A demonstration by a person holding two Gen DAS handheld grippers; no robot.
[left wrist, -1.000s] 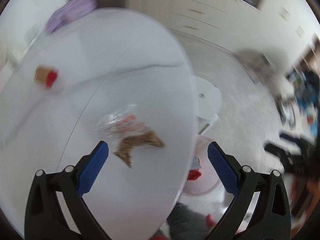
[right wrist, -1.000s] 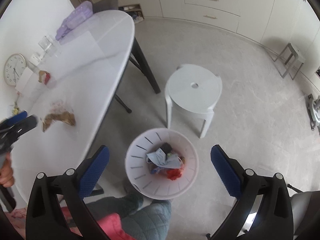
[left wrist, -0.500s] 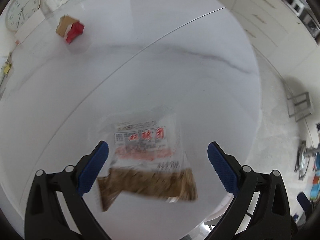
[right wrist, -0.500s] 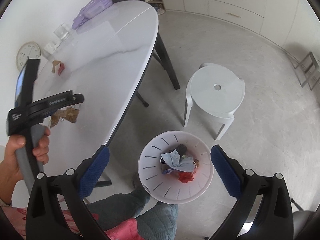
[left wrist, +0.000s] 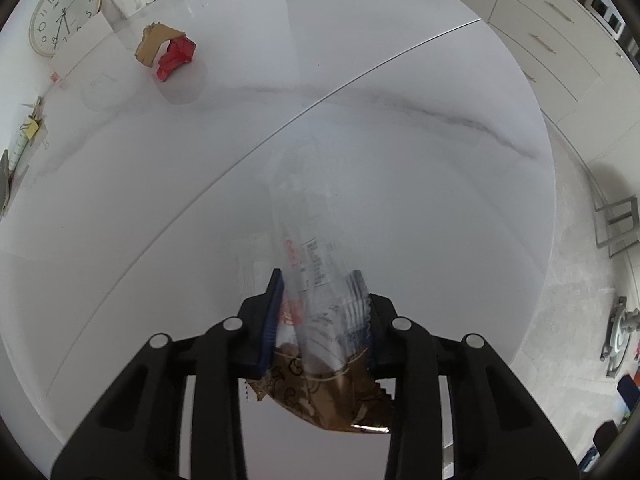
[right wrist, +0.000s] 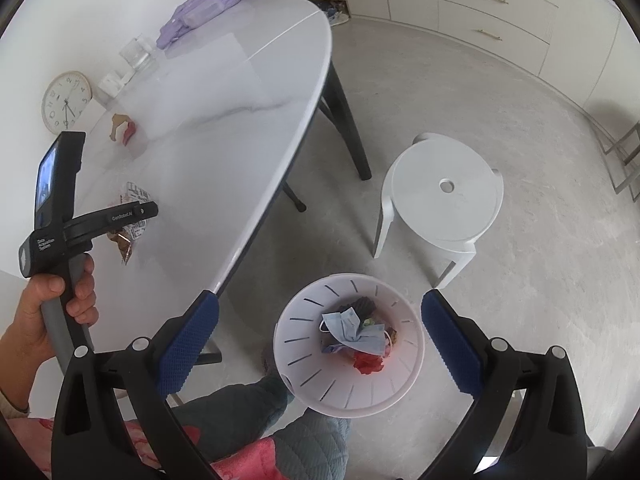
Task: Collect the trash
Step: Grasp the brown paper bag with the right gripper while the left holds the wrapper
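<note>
Snack wrapper pinched at white table as bin waits below

Snack wrapper (left wrist: 320, 344), clear plastic at the top and brown foil at the bottom, sits between the blue pads of the left gripper (left wrist: 322, 320), whose jaws are closing on it above the white marble-look table (left wrist: 400, 140). In the right wrist view a hand (right wrist: 44, 312) grips the tool's grey handle at the table's near side. Farther back on the tabletop lies a crumpled brown-and-red scrap (left wrist: 166, 50), near a round wall clock (left wrist: 64, 12) leaning at the wall and a clear glass (right wrist: 136, 54). The right gripper (right wrist: 320, 340) hangs with its jaws spread wide and nothing between them, over a white slotted wastebasket (right wrist: 304, 316) on the floor. Inside lie a blue face mask (right wrist: 352, 330) and a red scrap (right wrist: 368, 362). A white plastic stool (right wrist: 444, 192) stands just beyond the basket
</note>
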